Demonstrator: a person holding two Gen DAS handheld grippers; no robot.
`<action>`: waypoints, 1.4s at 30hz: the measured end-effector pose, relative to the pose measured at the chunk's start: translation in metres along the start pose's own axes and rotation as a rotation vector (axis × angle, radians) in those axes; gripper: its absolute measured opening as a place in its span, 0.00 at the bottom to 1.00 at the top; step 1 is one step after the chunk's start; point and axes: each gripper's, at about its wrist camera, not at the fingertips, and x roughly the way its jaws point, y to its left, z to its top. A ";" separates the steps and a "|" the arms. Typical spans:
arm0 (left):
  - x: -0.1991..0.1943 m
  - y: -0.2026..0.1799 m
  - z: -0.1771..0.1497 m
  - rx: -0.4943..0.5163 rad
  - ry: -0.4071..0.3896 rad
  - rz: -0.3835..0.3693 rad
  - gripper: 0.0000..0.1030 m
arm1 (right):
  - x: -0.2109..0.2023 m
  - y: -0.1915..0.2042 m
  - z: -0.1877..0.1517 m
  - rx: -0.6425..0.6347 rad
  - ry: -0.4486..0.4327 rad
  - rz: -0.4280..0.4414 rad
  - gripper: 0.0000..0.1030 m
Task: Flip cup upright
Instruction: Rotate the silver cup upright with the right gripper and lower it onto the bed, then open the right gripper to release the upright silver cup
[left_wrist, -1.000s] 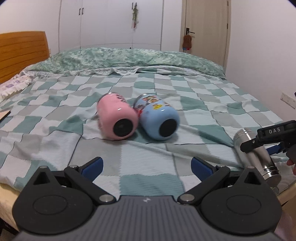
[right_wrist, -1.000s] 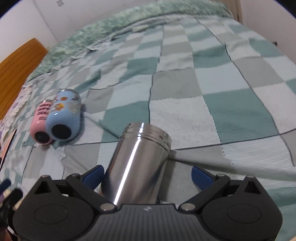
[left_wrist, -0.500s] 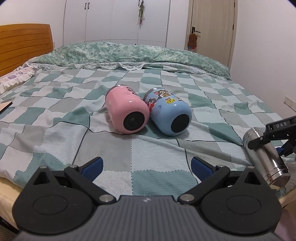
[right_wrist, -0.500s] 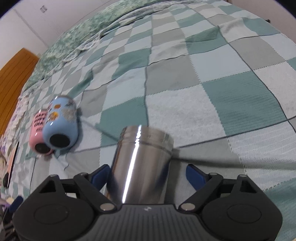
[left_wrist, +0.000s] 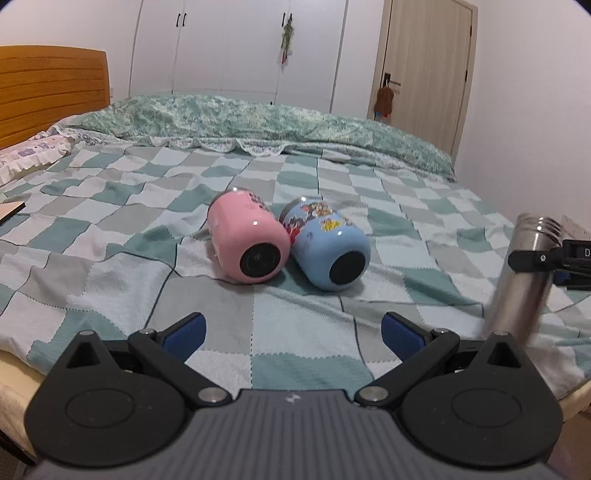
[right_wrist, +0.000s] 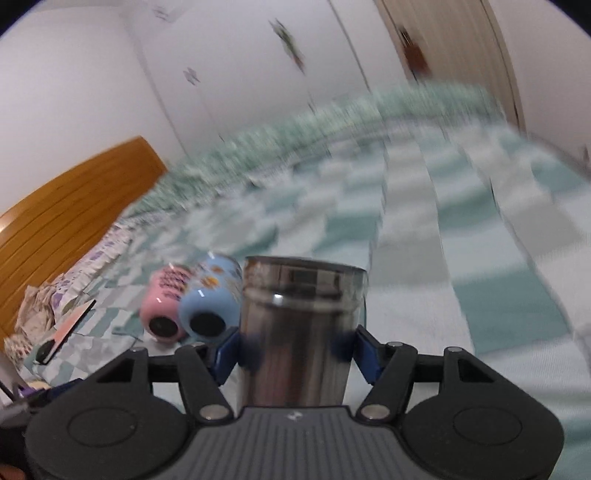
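A steel cup (right_wrist: 295, 332) sits between the blue pads of my right gripper (right_wrist: 297, 349), which is shut on it. In the left wrist view the steel cup (left_wrist: 524, 280) stands nearly upright, leaning slightly, at the bed's right front, mouth up. A pink cup (left_wrist: 247, 240) and a blue cartoon cup (left_wrist: 327, 251) lie on their sides, touching, bases toward me, in the middle of the bed. They also show in the right wrist view, pink (right_wrist: 166, 302) and blue (right_wrist: 210, 302). My left gripper (left_wrist: 293, 328) is open and empty, in front of them.
The checked green blanket (left_wrist: 110, 221) covers the bed. A rumpled green duvet (left_wrist: 258, 122) lies along the far side. A wooden headboard (left_wrist: 48, 92) and a pillow (left_wrist: 29, 155) are at left. The bed's front edge (left_wrist: 14, 373) is just below my left gripper.
My right gripper has shut on the steel cup and tipped it from lying on the blanket to nearly upright. The left gripper has edged closer to the two lying cups.
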 end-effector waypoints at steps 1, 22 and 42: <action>-0.001 -0.001 0.001 -0.004 -0.007 0.000 1.00 | -0.002 0.005 0.003 -0.035 -0.032 -0.008 0.61; 0.020 -0.012 0.005 -0.025 -0.055 0.038 1.00 | 0.051 -0.073 0.028 -0.279 -0.151 -0.441 0.61; -0.017 -0.038 0.003 0.027 -0.165 0.009 1.00 | -0.033 -0.051 0.002 -0.244 -0.324 -0.323 1.00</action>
